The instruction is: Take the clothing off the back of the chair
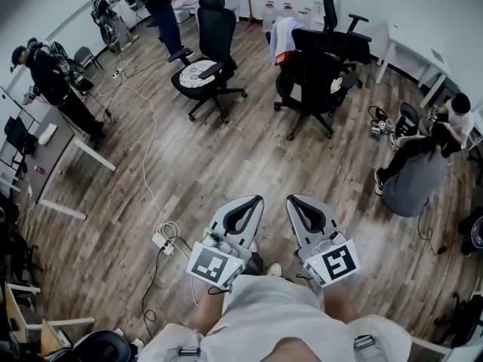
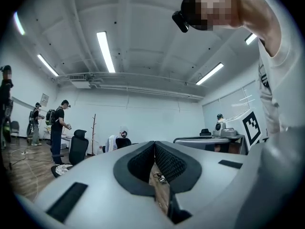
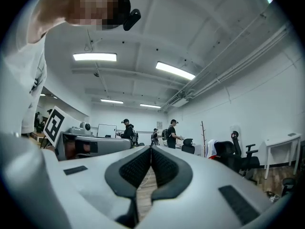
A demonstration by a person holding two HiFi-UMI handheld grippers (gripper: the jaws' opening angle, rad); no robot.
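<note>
Though my grippers sit low in the middle of the head view, the clothing [image 1: 284,40] hangs well apart from them in the upper middle. It is draped over the back of a black chair [image 1: 309,74], with its long axis running down the backrest and its loose end pointing at the floor.

Counting from the left, there is one bare black chair [image 1: 211,44], then my two grippers, then the one piece of clothing on its one chair. More chairs may stand behind that one, but I cannot count them surely.

My left gripper [image 1: 254,200] has its fingers [image 2: 140,163] pressed together at the tips, with nothing caught between them. Only floor shows past the pads in the left gripper view. The clothing [image 2: 112,143] is small there, at left of centre.

My right gripper [image 1: 295,199] is closed just as tight and is just as empty, its fingers [image 3: 136,168] meeting at the tips. In the right gripper view the clothing [image 3: 211,148] shows at right of centre.

The clothing is pale, mostly white, soft and rumpled. It has a tinge of colour along one edge.
</note>
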